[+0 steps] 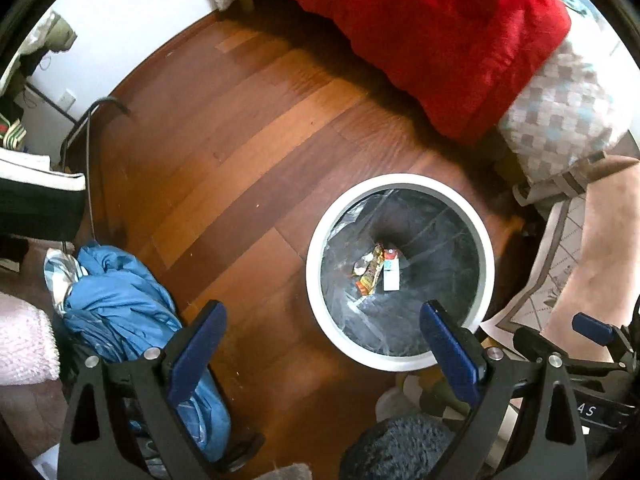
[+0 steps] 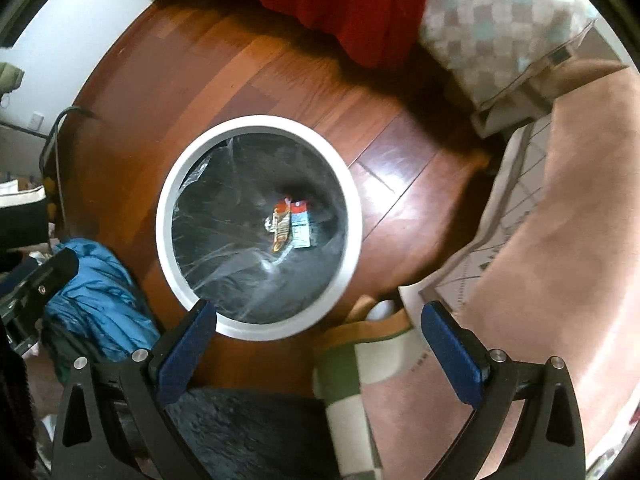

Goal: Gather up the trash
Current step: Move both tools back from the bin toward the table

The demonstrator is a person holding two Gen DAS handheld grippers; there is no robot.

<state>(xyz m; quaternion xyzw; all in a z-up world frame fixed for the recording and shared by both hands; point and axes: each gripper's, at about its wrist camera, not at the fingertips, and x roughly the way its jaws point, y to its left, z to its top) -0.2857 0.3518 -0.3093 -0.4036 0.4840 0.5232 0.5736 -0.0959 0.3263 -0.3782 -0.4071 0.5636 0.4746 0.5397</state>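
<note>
A round white bin [image 1: 316,236] with a clear liner stands on the wooden floor; it also shows in the right wrist view [image 2: 166,196]. At its bottom lie an orange wrapper [image 1: 370,272] [image 2: 281,226], a small red-and-white carton [image 1: 391,270] [image 2: 300,222] and a bit of foil. My left gripper [image 1: 322,320] is open and empty, held above the floor just left of the bin. My right gripper [image 2: 318,318] is open and empty, above the bin's near rim. The right gripper's tip shows at the left wrist view's right edge [image 1: 592,328].
A crumpled blue jacket [image 1: 120,300] [image 2: 96,304] lies left of the bin. A bed with a red blanket [image 1: 440,40] and a checkered pillow [image 1: 560,116] is behind. A pink rug [image 2: 560,220] lies to the right, a checkered cloth [image 2: 360,360] and dark fuzzy mat [image 2: 248,432] in front.
</note>
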